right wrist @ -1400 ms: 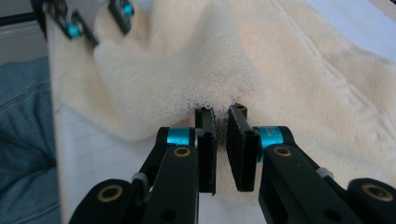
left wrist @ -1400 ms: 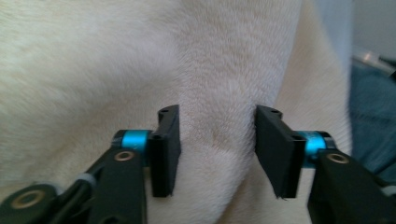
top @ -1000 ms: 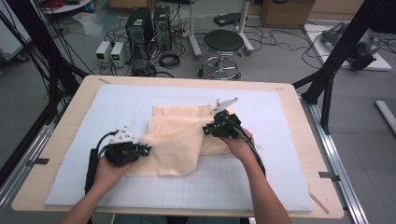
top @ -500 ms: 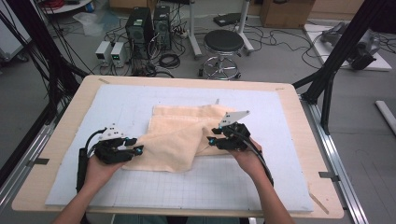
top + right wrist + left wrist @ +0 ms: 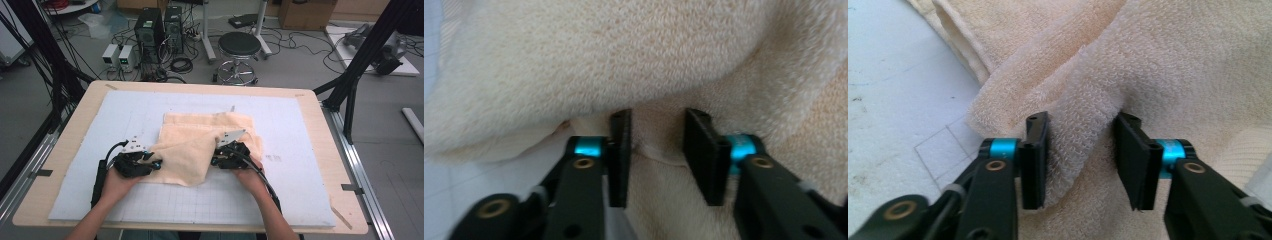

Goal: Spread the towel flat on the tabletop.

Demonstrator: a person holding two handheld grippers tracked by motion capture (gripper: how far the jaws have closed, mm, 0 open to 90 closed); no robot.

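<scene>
- the pale peach terry-cloth towel (image 5: 200,145) lies part-folded at the middle of the light blue gridded mat (image 5: 300,200), which covers the pale wooden table (image 5: 325,125).
- one layer is drawn over another, forming a raised flap that runs toward the near edge of the mat.
- the left gripper (image 5: 156,164) sits at the towel's near left edge. in the left gripper view a ridge of cloth stands between the pads (image 5: 1035,160); the pad on the left of that view touches it, while the other stands just off it. the jaws have just been closing and do not yet clamp the ridge.
- the right gripper (image 5: 216,159) sits at the flap's right side. in the right gripper view a thin hem lies in the gap, clear of both pads; these jaws have also just been closing and do not yet pinch.
- recommended procedure, as judged: seat each pad pair deeper over one layer only, then close fully before lifting.
- keep both grippers level with each other so the fold line stays straight.
- risk: a shallow bite on thick pile may slip under tension.
</scene>
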